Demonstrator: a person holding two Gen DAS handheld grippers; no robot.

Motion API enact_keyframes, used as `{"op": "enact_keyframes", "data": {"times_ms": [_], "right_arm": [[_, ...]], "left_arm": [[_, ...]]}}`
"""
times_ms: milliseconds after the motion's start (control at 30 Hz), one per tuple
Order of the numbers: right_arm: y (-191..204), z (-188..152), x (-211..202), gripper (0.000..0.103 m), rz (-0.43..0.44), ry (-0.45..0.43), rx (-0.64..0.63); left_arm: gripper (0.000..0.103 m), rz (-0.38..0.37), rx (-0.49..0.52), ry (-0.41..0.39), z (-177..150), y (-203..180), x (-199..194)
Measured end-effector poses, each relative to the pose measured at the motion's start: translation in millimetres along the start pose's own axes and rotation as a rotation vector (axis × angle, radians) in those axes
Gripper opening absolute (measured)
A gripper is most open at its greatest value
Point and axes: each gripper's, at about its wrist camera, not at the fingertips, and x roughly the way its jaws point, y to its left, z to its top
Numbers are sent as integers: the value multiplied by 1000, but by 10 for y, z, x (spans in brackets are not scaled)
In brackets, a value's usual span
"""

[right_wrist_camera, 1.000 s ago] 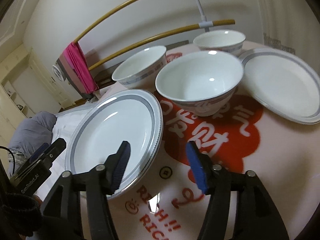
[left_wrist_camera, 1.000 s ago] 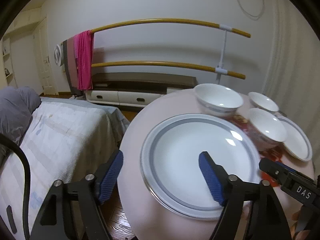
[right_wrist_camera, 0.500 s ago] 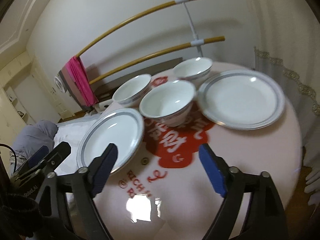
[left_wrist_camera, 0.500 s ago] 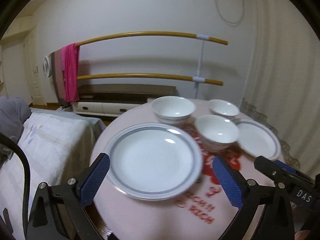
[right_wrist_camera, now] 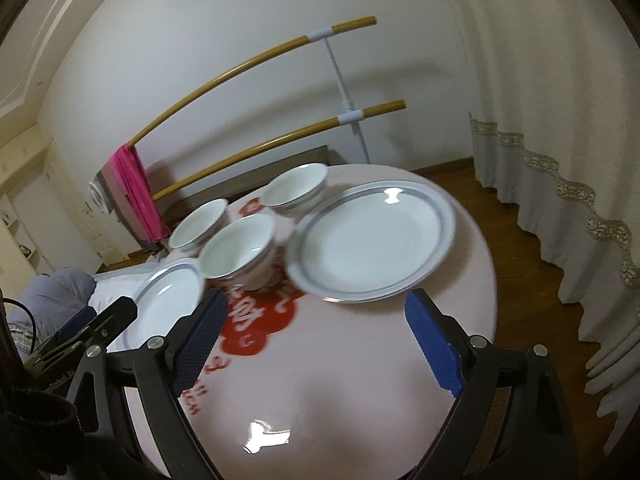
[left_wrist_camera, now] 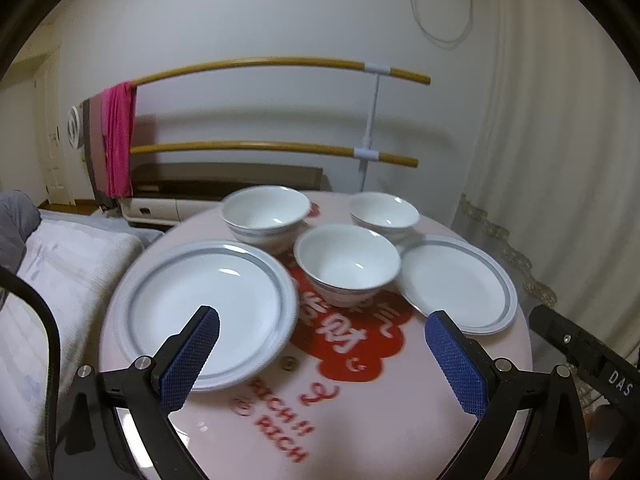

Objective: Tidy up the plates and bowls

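Note:
A round pink table (left_wrist_camera: 360, 420) holds two white plates with grey rims and three white bowls. The left plate (left_wrist_camera: 204, 304) lies at the table's left edge, the right plate (left_wrist_camera: 456, 280) at the right. One bowl (left_wrist_camera: 346, 268) stands between the plates, two more bowls (left_wrist_camera: 266, 214) (left_wrist_camera: 384, 212) behind it. My left gripper (left_wrist_camera: 320, 356) is open and empty above the near table. My right gripper (right_wrist_camera: 316, 340) is open and empty, just in front of the right plate (right_wrist_camera: 372, 240). The middle bowl (right_wrist_camera: 238, 252) and left plate (right_wrist_camera: 168, 300) also show there.
A red printed mat (left_wrist_camera: 352, 332) lies under the middle bowl. A bed (left_wrist_camera: 60, 280) stands left of the table. A drying rack with a pink towel (left_wrist_camera: 116, 140) stands behind. A curtain (right_wrist_camera: 560, 160) hangs at the right over wooden floor (right_wrist_camera: 532, 288).
Both grippers have pulled back and up from the table and opened wider. The left one was over the left plate; the right one has turned toward the right plate.

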Motion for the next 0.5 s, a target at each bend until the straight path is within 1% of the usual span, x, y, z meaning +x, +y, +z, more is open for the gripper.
{"op": "enact_keyframes", "data": {"times_ms": [200,333,433,500], "right_arm": [[-407,151,151,92,-61,-5,20],[-671,245,344,92,-112,9,22],[-855,299,502,92,-128,27,37],[-986,334,647,91,-128,49,51]], "left_arm": [[101,-16,-24,66,92,-276,403],[101,-29,-33,100,160,-486,670],[101,-20,-43,111,198,-645,891],[100,-14,-46,140,210,-761,1095]]}}
